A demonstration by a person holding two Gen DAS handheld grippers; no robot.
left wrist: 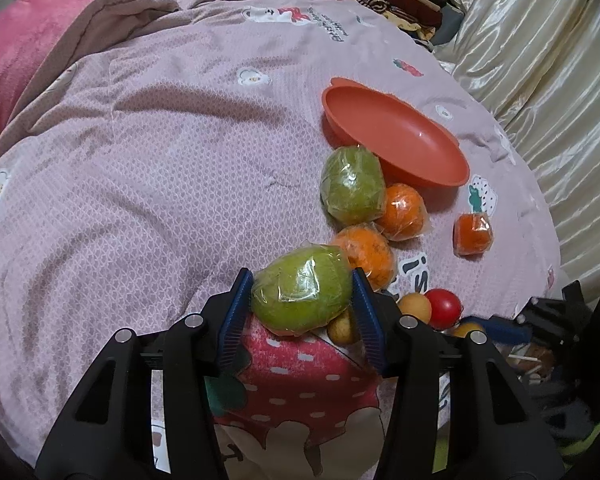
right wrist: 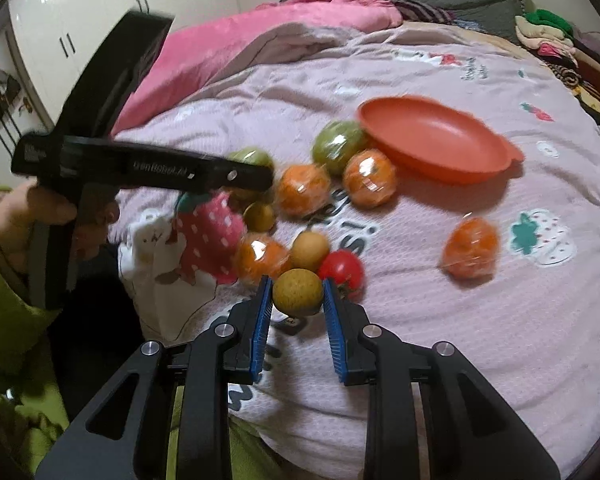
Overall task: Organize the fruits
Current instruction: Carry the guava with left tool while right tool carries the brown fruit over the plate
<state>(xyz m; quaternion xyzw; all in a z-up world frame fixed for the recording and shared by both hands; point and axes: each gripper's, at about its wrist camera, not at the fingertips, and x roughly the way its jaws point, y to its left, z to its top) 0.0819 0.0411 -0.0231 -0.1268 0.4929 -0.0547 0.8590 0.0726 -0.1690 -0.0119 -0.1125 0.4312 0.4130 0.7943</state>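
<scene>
Left wrist view: a wrapped green fruit (left wrist: pixel 302 294) sits clamped in the left gripper (left wrist: pixel 303 300) jaws above the bed (left wrist: pixel 160 160). The right gripper (right wrist: pixel 296 294) jaws pinch a small brown fruit (right wrist: pixel 297 291). The empty orange bowl (left wrist: pixel 396 136) lies beyond the other fruit.

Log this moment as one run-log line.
left gripper: shut on wrapped green fruit | right gripper: shut on small yellow-brown fruit | orange bowl: empty, on bedspread
</scene>
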